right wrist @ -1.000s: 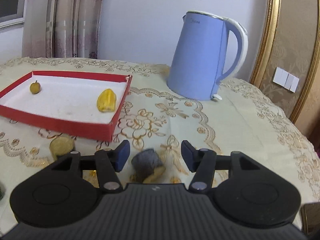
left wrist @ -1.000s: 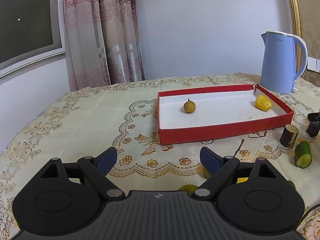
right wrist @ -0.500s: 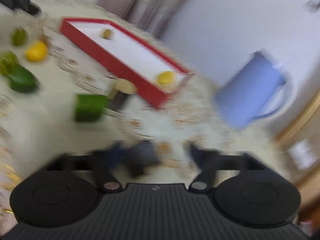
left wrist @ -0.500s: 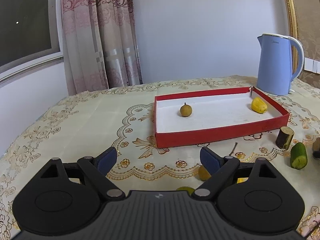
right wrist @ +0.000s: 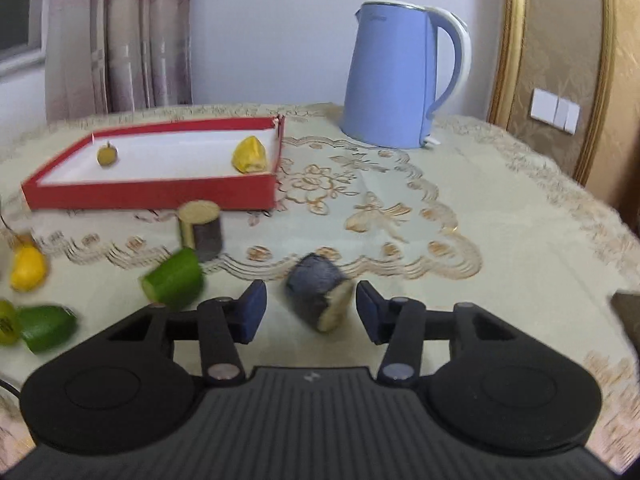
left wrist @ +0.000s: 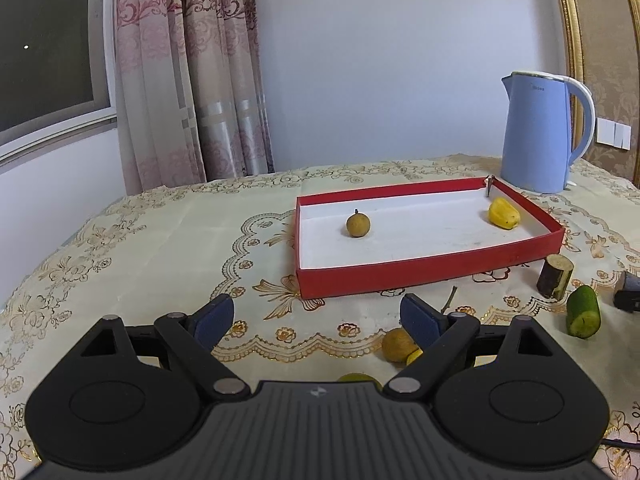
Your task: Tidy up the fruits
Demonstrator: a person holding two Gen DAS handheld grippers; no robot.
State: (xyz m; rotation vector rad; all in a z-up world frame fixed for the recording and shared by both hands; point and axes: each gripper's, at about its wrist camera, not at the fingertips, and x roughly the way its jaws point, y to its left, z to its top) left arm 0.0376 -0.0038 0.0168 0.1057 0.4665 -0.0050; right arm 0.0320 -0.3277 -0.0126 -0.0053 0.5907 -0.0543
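In the right wrist view a dark cane piece with a pale cut end lies on the cloth between the fingers of my right gripper. Its jaws are closing, with a small gap still on each side of the piece. A red tray further back holds a small brown round fruit and a yellow fruit piece. My left gripper stands open over bare cloth in front of the tray. A brown round fruit lies just by its right finger.
A blue kettle stands behind the tray at the right. An upright cane piece, green cucumber pieces and a yellow fruit lie left of my right gripper. The table edge curves round at the right.
The right wrist view swung hard and blurred, then settled facing tray and kettle. The dark piece now lies further out between narrower fingers. The left gripper stayed put.
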